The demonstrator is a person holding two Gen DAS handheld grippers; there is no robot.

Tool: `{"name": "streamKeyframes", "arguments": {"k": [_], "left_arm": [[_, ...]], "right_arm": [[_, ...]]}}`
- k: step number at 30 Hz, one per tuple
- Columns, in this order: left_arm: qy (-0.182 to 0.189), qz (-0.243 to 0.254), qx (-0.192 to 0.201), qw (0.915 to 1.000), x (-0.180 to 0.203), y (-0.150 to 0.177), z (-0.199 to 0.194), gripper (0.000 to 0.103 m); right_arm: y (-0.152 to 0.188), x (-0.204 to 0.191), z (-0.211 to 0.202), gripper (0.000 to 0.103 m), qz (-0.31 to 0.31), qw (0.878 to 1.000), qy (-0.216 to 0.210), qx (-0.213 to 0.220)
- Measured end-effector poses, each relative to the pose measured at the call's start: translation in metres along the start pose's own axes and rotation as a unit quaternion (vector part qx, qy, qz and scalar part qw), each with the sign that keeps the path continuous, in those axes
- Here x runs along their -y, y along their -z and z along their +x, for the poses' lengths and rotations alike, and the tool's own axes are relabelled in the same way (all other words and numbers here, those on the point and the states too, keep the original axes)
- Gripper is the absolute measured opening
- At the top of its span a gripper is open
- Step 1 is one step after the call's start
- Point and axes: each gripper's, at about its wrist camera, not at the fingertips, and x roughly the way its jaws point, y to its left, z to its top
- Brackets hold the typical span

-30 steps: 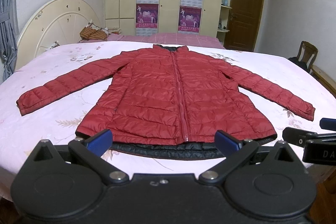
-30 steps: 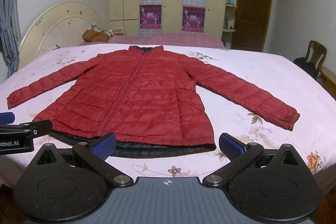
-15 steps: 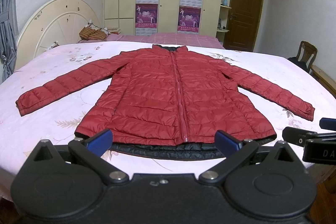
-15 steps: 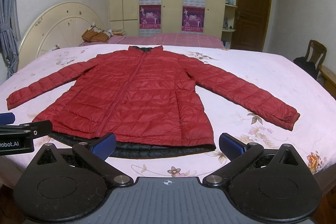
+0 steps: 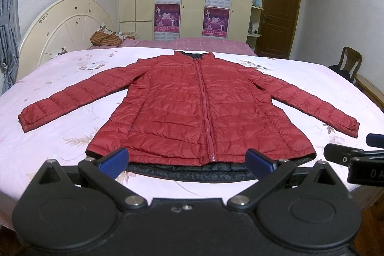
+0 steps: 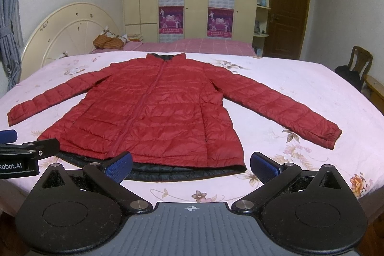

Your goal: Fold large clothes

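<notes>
A red quilted jacket (image 5: 192, 107) lies flat and zipped on the bed, collar away from me, both sleeves spread out, black lining showing along the near hem. It also shows in the right wrist view (image 6: 153, 112). My left gripper (image 5: 187, 161) is open and empty, hovering just before the hem near the zip's lower end. My right gripper (image 6: 190, 166) is open and empty, before the hem's right corner. Each gripper's side shows in the other's view: the right gripper (image 5: 355, 160) and the left gripper (image 6: 24, 155).
The bed (image 5: 60, 136) has a pink floral sheet and a cream round headboard (image 5: 60, 25) at the left. Pillows (image 5: 105, 38) lie at the far left. A wooden chair (image 5: 348, 64) stands at the right. Wardrobes with posters (image 5: 192, 4) and a door (image 5: 280, 16) are behind.
</notes>
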Motion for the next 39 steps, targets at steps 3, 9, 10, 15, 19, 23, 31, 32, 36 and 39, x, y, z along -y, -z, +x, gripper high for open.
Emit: {"name": "streamKeyframes", "arguments": {"k": [3,9,10,15,19,23,31,32,36,39], "left_arm": [[0.0,0.0,0.0,1.0,0.0,0.0,0.0,0.103],[0.0,0.0,0.001,1.0,0.0,0.0,0.001,0.103],[0.0,0.0,0.0,1.0,0.0,0.0,0.001,0.103],[-0.001,-0.001,0.0,1.0,0.0,0.0,0.002,0.103],[0.0,-0.001,0.0,1.0,-0.001,0.0,0.002,0.103],[0.0,-0.001,0.0,1.0,-0.002,0.0,0.003,0.103],[-0.003,0.021,0.001,0.9998,-0.001,0.001,0.005,0.103],[-0.005,0.026,0.004,0.9996,-0.001,0.001,0.005,0.103],[0.001,0.044,0.012,0.999,-0.001,-0.003,0.015,0.103],[0.024,0.035,0.02,0.9989,-0.005,-0.013,0.027,0.103]], "right_arm": [[0.001,0.0,0.0,0.103,0.0,1.0,0.0,0.001],[0.001,0.0,0.0,0.103,0.0,1.0,-0.001,0.001],[0.0,0.0,0.0,0.103,0.0,1.0,0.0,0.001],[0.0,0.0,-0.001,0.103,0.0,1.0,0.0,0.002],[-0.001,-0.001,-0.001,0.103,0.0,1.0,-0.001,0.002],[0.0,-0.001,-0.001,0.103,0.0,1.0,0.0,0.001],[-0.005,0.001,0.003,0.103,0.003,1.0,0.011,0.006],[-0.006,0.004,0.005,0.103,0.005,1.0,0.016,0.007],[-0.013,0.018,0.016,0.103,0.026,0.999,0.034,0.013],[-0.018,0.035,0.028,0.103,0.052,0.998,0.042,0.014]]}}
